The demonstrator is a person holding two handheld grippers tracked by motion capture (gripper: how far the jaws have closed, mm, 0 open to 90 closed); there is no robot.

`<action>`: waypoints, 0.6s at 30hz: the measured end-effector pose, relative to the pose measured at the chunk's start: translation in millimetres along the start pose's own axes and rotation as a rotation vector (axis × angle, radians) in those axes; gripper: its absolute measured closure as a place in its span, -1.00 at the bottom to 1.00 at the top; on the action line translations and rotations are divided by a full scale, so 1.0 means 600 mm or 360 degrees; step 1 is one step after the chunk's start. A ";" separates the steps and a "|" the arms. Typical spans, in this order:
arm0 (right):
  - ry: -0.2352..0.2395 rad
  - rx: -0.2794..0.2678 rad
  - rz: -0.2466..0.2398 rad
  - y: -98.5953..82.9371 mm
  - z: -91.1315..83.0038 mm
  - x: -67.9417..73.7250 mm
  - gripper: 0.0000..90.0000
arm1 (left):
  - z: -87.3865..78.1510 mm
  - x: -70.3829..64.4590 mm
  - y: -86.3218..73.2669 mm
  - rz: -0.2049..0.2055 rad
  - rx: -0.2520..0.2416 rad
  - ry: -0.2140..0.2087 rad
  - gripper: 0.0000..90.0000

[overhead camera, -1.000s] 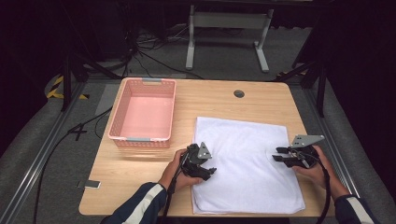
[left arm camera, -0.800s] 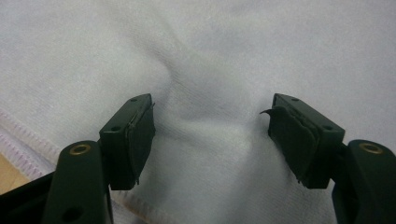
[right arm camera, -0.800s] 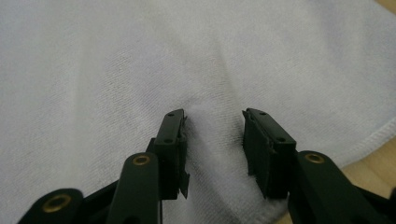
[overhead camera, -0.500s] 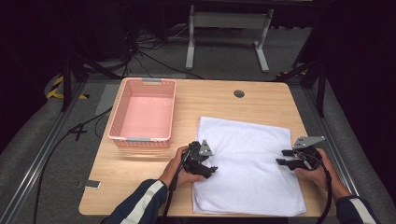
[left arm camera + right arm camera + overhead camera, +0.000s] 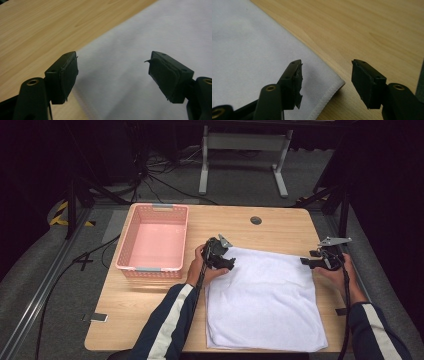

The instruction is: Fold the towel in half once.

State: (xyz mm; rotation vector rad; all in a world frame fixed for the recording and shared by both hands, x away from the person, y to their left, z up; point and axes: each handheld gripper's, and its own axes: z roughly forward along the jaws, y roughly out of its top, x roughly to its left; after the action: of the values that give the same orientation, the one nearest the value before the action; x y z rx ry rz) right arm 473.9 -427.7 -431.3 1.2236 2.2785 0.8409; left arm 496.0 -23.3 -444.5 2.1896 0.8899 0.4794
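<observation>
White towel [image 5: 265, 300] is lying flat on the desk [image 5: 150, 310], right next to the pink basket [image 5: 152, 242]. Left gripper [image 5: 231, 264] sits at its far left corner, right gripper [image 5: 306, 262] at the far right corner, both with jaws apart, gripping nothing.

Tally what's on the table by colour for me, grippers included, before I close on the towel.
White: 1, the towel
Pink: 1, the basket
Black: 2, the left gripper and the right gripper, both open at the towel's far corners
Total: 4
</observation>
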 end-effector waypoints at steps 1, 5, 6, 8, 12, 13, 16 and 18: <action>0.0013 0.0040 0.0002 -0.001 0.007 -0.004 -0.12 | 0.000 0.000 0.000 0.0000 0.0000 0.0000 -0.46; 0.0045 0.0089 0.0030 -0.004 0.028 -0.013 -0.23 | 0.024 0.012 0.002 -0.0068 0.0051 0.0025 -0.46; 0.0048 0.0071 0.0017 -0.003 0.031 -0.014 -0.23 | 0.029 0.015 0.001 -0.0060 0.0057 0.0033 -0.46; 0.0054 0.0064 0.0023 -0.003 0.035 -0.015 -0.24 | 0.042 0.017 -0.003 -0.0099 0.0080 0.0046 -0.47; 0.0153 0.0048 0.0029 0.000 0.040 -0.020 0.04 | 0.045 0.025 -0.010 -0.0158 0.0055 0.0010 -0.50; 0.0160 0.0038 0.0011 0.001 0.041 -0.020 0.06 | 0.045 0.027 -0.012 -0.0166 0.0036 0.0008 -0.50; 0.0184 0.0025 0.0012 0.005 0.045 -0.020 0.28 | 0.039 0.034 -0.015 -0.0160 0.0041 0.0000 -0.36; 0.0226 0.0018 0.0036 0.007 0.046 -0.022 0.57 | 0.035 0.044 -0.019 -0.0184 0.0023 -0.0045 0.04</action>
State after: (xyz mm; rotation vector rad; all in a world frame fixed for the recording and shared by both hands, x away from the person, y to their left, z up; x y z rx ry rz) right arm 500.3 -428.3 -447.8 1.2329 2.3873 0.9523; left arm 521.2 -8.7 -465.3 2.1385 1.0011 0.3859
